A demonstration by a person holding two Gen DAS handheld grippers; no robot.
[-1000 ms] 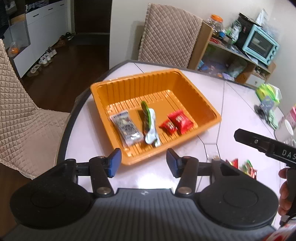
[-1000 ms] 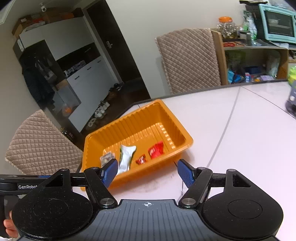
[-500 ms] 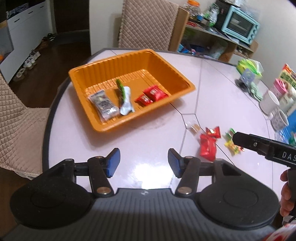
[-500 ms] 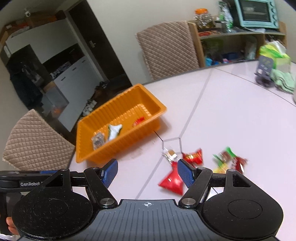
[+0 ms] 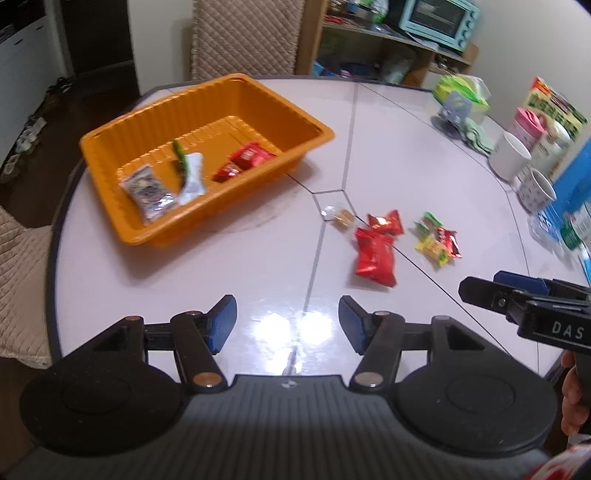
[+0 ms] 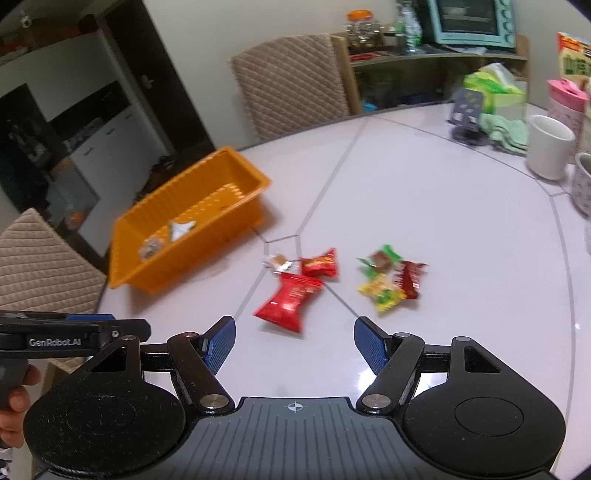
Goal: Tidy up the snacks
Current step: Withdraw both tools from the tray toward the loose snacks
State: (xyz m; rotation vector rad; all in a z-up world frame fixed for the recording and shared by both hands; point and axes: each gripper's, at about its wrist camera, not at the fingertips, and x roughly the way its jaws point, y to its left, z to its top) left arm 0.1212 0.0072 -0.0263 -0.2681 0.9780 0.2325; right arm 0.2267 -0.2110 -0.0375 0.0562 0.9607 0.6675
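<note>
An orange tray (image 5: 110, 136) (image 6: 243, 173) sits at the table's left and holds several snack packets, among them a silver one (image 5: 149, 192) and two red ones (image 5: 247, 157). Loose snacks lie on the table to its right: a large red packet (image 5: 373, 256) (image 6: 290, 301), a small red one (image 5: 386, 222) (image 6: 320, 263), a clear-wrapped biscuit (image 5: 339, 217) (image 6: 277, 262), and a green, yellow and dark red cluster (image 5: 437, 240) (image 6: 391, 280). My left gripper (image 5: 287, 325) is open and empty above the table's near edge. My right gripper (image 6: 293, 343) is open and empty, just short of the large red packet.
Two white mugs (image 5: 511, 155) (image 6: 548, 146), a pink cup (image 5: 526, 125), a green cloth (image 6: 508, 131) and boxes stand along the table's right side. A quilted chair (image 6: 291, 81) stands behind the table, another at the left (image 6: 40, 269). A shelf with a blue oven (image 5: 437, 18) is at the back.
Both grippers have pulled back from the tray and swung right, bringing the loose snacks on the table into view. Both stay open and empty.
</note>
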